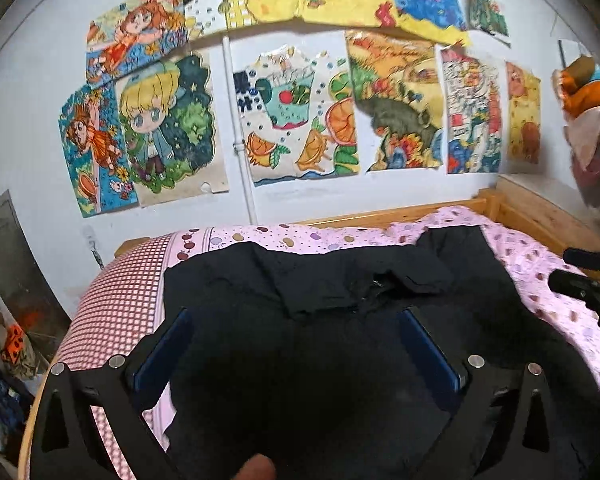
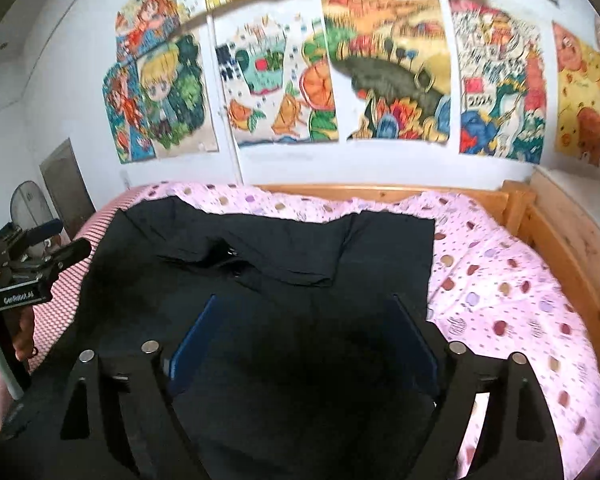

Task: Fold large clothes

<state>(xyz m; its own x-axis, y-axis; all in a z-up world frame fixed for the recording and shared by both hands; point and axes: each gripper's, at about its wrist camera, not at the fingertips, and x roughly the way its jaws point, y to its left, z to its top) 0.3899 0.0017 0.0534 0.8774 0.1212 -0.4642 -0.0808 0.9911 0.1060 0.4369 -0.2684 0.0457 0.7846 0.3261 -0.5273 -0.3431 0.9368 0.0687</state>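
Observation:
A large black garment (image 1: 340, 280) lies spread over the pink spotted sheet (image 1: 540, 264) of a bed, its far part creased and folded over near the middle. My left gripper (image 1: 296, 320) hovers above the garment's near part, open, with nothing between its blue pads (image 1: 168, 348). In the right wrist view the same garment (image 2: 280, 240) fills the centre. My right gripper (image 2: 304, 320) also stands open over it, holding nothing. Each gripper shows at the edge of the other's view: the right one (image 1: 562, 268) at the right, the left one (image 2: 70, 236) at the left, held by a hand (image 2: 24, 336).
A wooden bed frame (image 2: 560, 248) runs along the back and right. A red-checked cover (image 1: 116, 300) lies left of the garment. Colourful drawings (image 1: 292, 120) and a white pipe (image 1: 240, 152) are on the wall. Clutter (image 1: 12, 352) sits at the floor left, soft toys (image 1: 588, 92) at the right.

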